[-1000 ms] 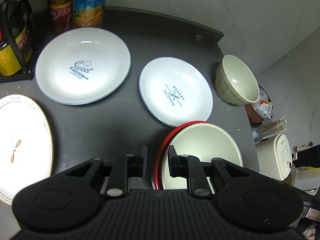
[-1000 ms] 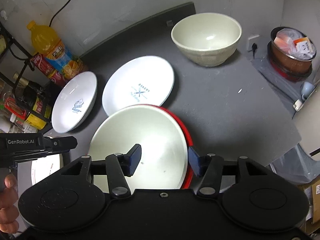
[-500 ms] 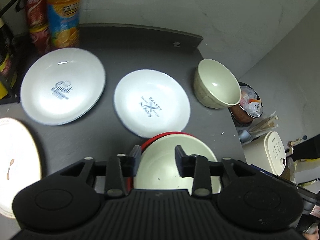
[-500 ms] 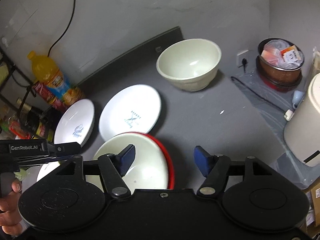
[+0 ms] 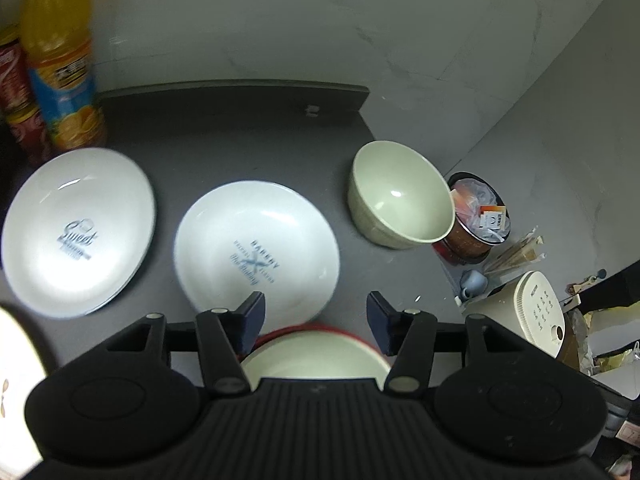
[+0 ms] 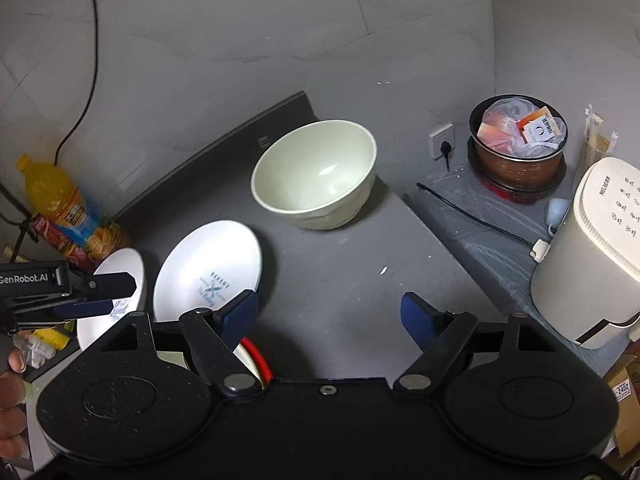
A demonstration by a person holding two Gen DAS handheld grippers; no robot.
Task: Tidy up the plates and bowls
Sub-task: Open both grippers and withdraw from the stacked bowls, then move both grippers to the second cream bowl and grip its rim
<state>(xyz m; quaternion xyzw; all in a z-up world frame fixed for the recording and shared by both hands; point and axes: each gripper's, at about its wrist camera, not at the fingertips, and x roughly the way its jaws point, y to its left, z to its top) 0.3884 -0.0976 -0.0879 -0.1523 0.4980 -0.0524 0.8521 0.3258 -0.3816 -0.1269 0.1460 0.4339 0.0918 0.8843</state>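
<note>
Dark tabletop (image 5: 224, 140): right view alone shows wall socket (image 6: 441, 141); left tool (image 5: 316, 316) and right tool (image 6: 329, 312) now wider, both empty.

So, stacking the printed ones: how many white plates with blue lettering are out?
2: the Sweet plate at left by the juice bottle, the Bakery plate mid-table. More may sit out of view.

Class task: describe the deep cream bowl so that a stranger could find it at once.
Start at the dark grey countertop below the pale wall. Near its far right corner stands the cream bowl, beside the Bakery plate. It alone is deep, tall-sided and unprinted; its neighbours are shallow white plates.
</note>
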